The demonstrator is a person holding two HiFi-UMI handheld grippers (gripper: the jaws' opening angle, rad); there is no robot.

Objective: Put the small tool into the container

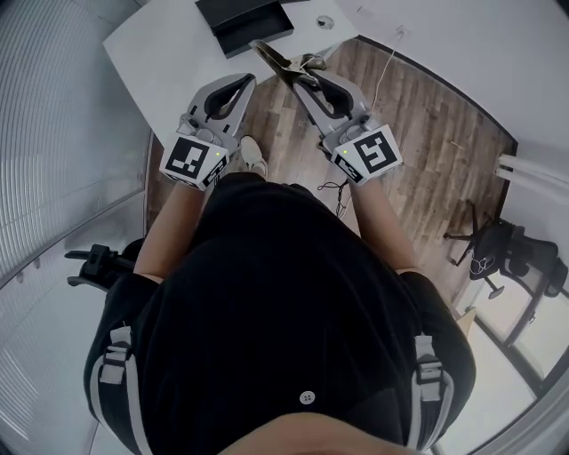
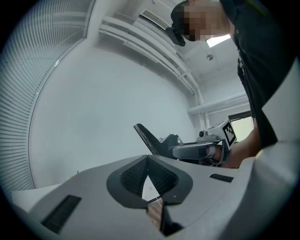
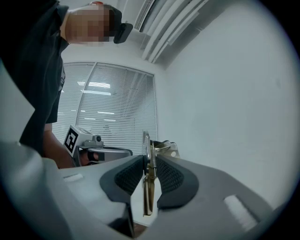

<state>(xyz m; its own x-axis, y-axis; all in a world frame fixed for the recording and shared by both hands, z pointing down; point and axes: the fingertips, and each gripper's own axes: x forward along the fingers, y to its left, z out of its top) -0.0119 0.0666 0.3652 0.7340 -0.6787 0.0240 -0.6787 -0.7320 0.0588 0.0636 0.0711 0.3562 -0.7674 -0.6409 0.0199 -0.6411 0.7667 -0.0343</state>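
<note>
The small tool (image 1: 277, 60) is a slim metal hand tool with a spring; its dark tip points toward the table. My right gripper (image 1: 307, 84) is shut on it. In the right gripper view the tool (image 3: 149, 180) stands upright, pinched between the two ribbed pads. The container (image 1: 244, 22) is a black open box on the white table (image 1: 169, 53), just beyond the tool's tip. My left gripper (image 1: 248, 81) is held beside the right one, near the table's edge. In its own view the left gripper (image 2: 147, 158) is shut, tips touching, with nothing between them.
A small round object (image 1: 324, 21) lies on the table right of the box. Below the grippers are a wooden floor (image 1: 418, 133) and the person's shoe (image 1: 252, 155). A black office chair (image 1: 507, 249) stands at the right, and a cable (image 1: 388, 62) trails over the floor.
</note>
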